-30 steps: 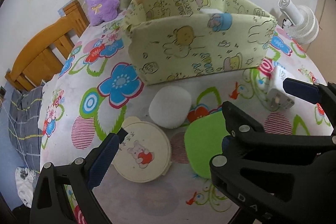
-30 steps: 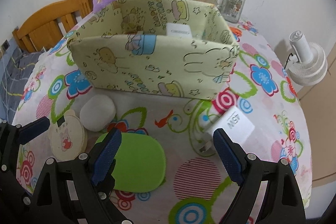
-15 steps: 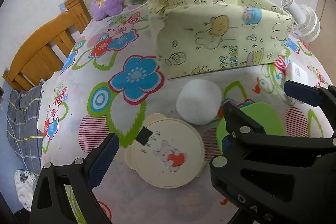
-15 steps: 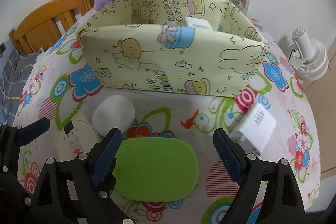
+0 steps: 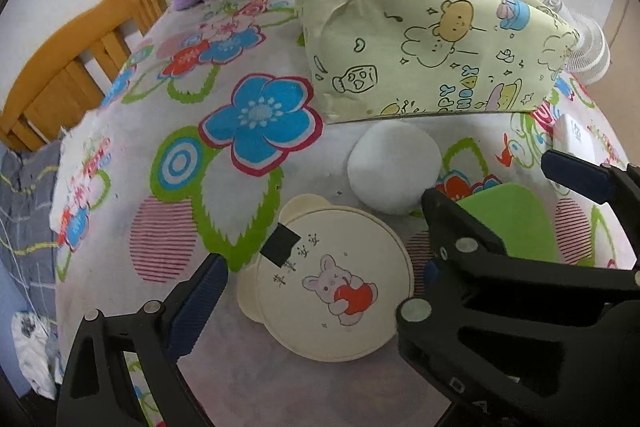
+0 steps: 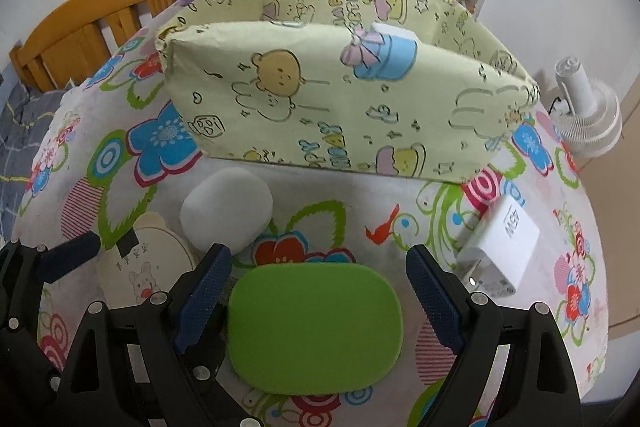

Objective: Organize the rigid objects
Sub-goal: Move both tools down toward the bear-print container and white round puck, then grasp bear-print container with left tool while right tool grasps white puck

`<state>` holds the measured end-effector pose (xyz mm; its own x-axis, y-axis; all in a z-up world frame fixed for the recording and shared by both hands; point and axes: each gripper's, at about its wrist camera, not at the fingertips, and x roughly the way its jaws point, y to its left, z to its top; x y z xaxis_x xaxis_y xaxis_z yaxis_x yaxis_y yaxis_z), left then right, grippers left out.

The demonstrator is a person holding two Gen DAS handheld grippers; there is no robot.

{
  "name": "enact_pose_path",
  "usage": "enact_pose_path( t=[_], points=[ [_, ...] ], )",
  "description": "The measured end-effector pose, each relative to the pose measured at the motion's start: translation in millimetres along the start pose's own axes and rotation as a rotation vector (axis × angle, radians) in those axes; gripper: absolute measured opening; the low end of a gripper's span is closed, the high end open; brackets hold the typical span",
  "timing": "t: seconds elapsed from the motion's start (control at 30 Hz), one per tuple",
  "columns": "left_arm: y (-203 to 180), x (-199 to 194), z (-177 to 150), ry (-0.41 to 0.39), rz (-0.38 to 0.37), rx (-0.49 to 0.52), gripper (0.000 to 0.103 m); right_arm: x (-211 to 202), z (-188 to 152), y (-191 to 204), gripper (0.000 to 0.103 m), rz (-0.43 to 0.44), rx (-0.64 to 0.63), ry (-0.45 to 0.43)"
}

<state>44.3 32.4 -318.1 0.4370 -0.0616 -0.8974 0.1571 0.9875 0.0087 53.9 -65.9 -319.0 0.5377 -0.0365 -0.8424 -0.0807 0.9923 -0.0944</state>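
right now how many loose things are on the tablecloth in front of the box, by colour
white: 2, the round puck and the charger block
green: 1, the oval case
cream: 1, the round bear-eared lid with a rabbit drawing
total: 4, all lying on the tablecloth in front of the yellow box

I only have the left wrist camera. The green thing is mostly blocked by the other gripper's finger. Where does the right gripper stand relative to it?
Observer: The flat green oval pad lies between the right gripper's open jaws; no pad presses on it.
Operator: Anything inside the box?
Observer: A white block shows above the near wall of the yellow cartoon-print box.
Operator: The white thing at my right edge?
Observer: A white plug-in charger marked 45W, lying outside the jaws, untouched.
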Motion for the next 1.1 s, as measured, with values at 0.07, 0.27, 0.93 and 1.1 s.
enact_pose_path(
  t=[0.07,0.27,0.93,1.1],
  points=[
    [3,-2,-1,0.000,-0.017,-0.020,0.085,-1,2,3,0.091,0.018,-0.018,-0.011],
    [12,-4,-3,0.007,-0.023,-0.020,0.085,-1,6,14,0.091,0.054,-0.037,-0.011],
    [30,4,15,0.001,0.001,-0.023,0.085,28,22,25,0.058,0.070,0.019,0.045],
    [22,0,16,-0.006,-0.005,-0.020,0.085,18,21,16,0.058,0.053,0.024,0.023]
  ],
)
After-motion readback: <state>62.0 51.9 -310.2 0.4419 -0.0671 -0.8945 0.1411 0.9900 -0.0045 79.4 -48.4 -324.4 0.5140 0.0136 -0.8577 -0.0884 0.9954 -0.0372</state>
